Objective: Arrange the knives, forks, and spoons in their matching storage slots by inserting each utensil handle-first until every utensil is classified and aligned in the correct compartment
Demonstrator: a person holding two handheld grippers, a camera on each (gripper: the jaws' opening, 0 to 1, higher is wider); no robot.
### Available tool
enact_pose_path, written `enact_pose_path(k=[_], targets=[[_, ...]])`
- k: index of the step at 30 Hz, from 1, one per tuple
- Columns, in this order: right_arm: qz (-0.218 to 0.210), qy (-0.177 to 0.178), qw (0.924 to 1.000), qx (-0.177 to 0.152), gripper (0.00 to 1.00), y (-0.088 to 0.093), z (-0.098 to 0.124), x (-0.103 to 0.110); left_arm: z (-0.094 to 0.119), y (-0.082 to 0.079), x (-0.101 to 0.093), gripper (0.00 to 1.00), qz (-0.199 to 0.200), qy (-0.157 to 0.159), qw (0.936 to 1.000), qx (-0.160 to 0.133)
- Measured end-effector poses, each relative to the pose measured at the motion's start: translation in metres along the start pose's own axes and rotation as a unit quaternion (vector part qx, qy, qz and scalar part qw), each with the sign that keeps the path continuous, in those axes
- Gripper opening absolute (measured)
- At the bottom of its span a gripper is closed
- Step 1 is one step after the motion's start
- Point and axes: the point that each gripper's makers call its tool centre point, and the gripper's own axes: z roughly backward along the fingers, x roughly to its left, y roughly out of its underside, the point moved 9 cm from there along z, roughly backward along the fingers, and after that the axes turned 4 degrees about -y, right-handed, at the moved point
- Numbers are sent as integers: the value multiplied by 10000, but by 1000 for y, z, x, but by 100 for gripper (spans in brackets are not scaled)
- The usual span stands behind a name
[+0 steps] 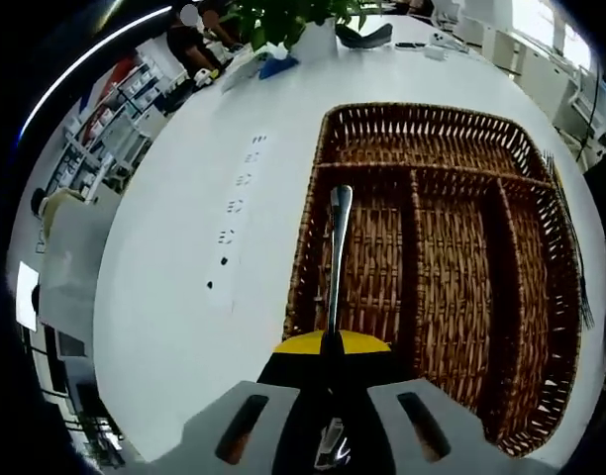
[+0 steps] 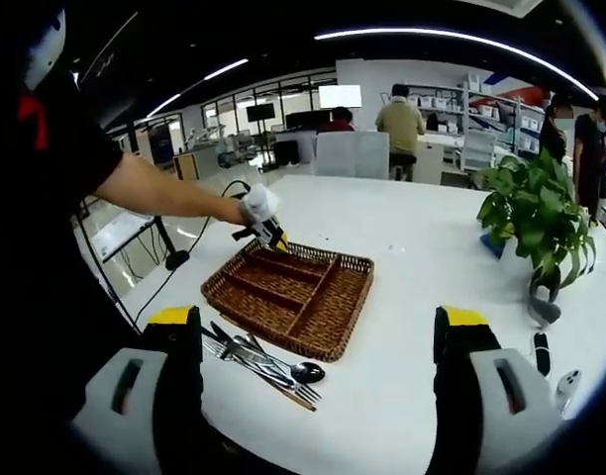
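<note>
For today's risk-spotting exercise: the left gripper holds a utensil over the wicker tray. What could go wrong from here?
1. The utensil hangs over the leftmost slot close to the wicker tray wall; its handle tip might catch the wall instead of sliding in.
2. The left gripper seems to pinch it near one end, so it could pivot or slip.
3. The loose utensils lie overlapping beside the tray near the right gripper, whose fingers are open; picking just one may be awkward.
</note>
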Motion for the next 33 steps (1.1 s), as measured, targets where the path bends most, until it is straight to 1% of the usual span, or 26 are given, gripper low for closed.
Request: enact_pose_path(k=[2,6,12,16,18,19,20,21,24,25,26,29,33], targets=[[7,13,10000,25,100,-1,0,0,-3,0,-1,0,110,90,9999,7],[33,38,10000,31,100,-5,1,1,-7,1,-2,0,219,117,9997,-29],[17,55,9999,121,100,-4,-1,3,-17,2,-4,0,316,127,9994,-8],[16,62,9999,99,100,-6,-2,6,-22,7,-8,0,257,177,9995,89],[17,66,9999,105,100,-6,-2,6,-25,10,-9,0,94,117,9998,117],[15,71,9999,109,100,-5,-3,6,-26,11,-11,0,47,149,9997,169],[11,75,9999,116,100,-5,-3,6,-26,8,-10,0,14,133,9999,41],[12,79,9999,122,100,-5,-3,7,-25,9,-9,0,68,138,9998,92],[11,74,9999,119,100,-6,-4,7,-29,8,-7,1,-14,179,9998,87],[22,79,9999,119,100,-6,-4,7,-30,6,-6,1,71,237,9996,98],[29,86,9999,119,100,-6,-4,6,-31,4,-6,1,103,242,9995,168],[63,98,9999,109,100,-7,-2,5,-33,1,-8,2,-231,247,9991,267],[78,159,9998,60,100,-8,3,3,-34,1,-8,2,-269,210,9991,247]])
